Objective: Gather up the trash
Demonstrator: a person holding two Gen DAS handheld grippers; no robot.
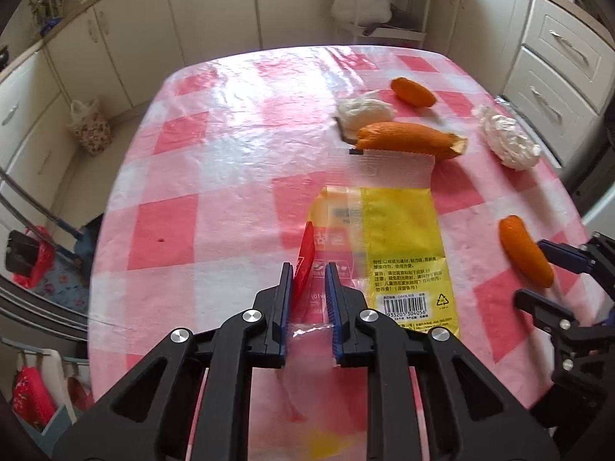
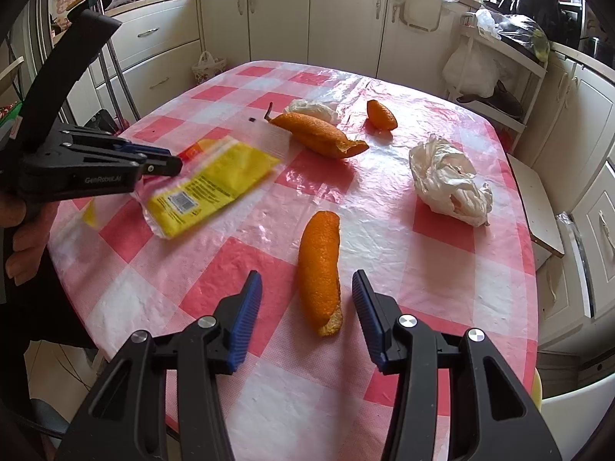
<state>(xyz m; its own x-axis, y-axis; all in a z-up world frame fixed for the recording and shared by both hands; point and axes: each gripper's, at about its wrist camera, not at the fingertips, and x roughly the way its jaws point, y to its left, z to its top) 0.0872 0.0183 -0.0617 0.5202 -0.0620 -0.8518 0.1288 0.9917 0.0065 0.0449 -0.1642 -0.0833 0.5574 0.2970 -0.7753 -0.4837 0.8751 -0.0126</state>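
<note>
My left gripper (image 1: 309, 269) is shut on the near edge of a yellow plastic wrapper (image 1: 399, 238), which hangs lifted over the table; the right wrist view shows the wrapper (image 2: 215, 180) raised in that gripper (image 2: 169, 163). My right gripper (image 2: 307, 280) is open, its fingers either side of an orange peel (image 2: 321, 269) lying on the cloth; it also shows in the left wrist view (image 1: 524, 249). A larger peel (image 2: 319, 134), a small peel (image 2: 380, 114) and two crumpled white tissues (image 2: 449, 180) (image 2: 315, 109) lie farther back.
The table has a pink-and-white checked cloth (image 2: 192, 292) under clear plastic. A small dark scrap (image 2: 252, 119) lies near the far peel. White kitchen cabinets (image 2: 346, 19) ring the table, and a rack (image 2: 499, 77) with bags stands at right.
</note>
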